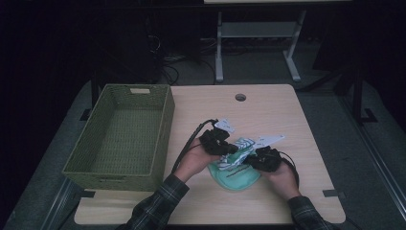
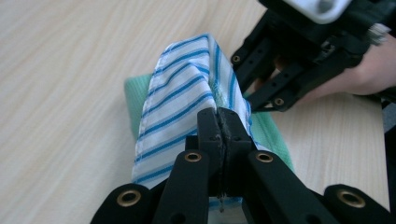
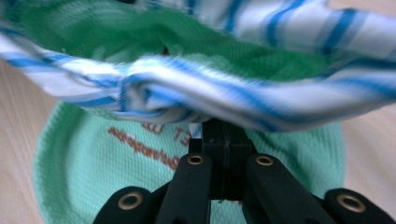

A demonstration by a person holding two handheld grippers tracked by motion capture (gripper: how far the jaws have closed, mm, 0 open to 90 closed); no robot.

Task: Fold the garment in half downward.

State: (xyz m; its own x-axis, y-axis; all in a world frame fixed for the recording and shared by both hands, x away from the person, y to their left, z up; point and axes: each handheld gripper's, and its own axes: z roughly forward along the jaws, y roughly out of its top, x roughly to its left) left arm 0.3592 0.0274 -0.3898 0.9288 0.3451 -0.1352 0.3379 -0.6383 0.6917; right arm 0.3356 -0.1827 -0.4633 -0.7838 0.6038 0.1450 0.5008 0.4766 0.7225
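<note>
Left gripper (image 2: 223,122) clamped on striped cloth (image 2: 180,100) (raised edge); right gripper (image 3: 223,135) clenched on same cloth; hands close together

Left gripper (image 1: 229,148), right gripper (image 1: 250,160): jaws closed, facing inward.

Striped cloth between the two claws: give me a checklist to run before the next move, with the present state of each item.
1. Left claw shut on the striped cloth: ok, jaws pinch its edge.
2. Right claw shut on the same cloth: ok, jaws closed with the fabric bunched at their tips.
3. Cloth lifted off the wooden table: cannot tell; part hangs over the green cloth.
4. Green cloth free of both claws: cannot tell.
5. Green woven basket open and unobstructed: ok.
</note>
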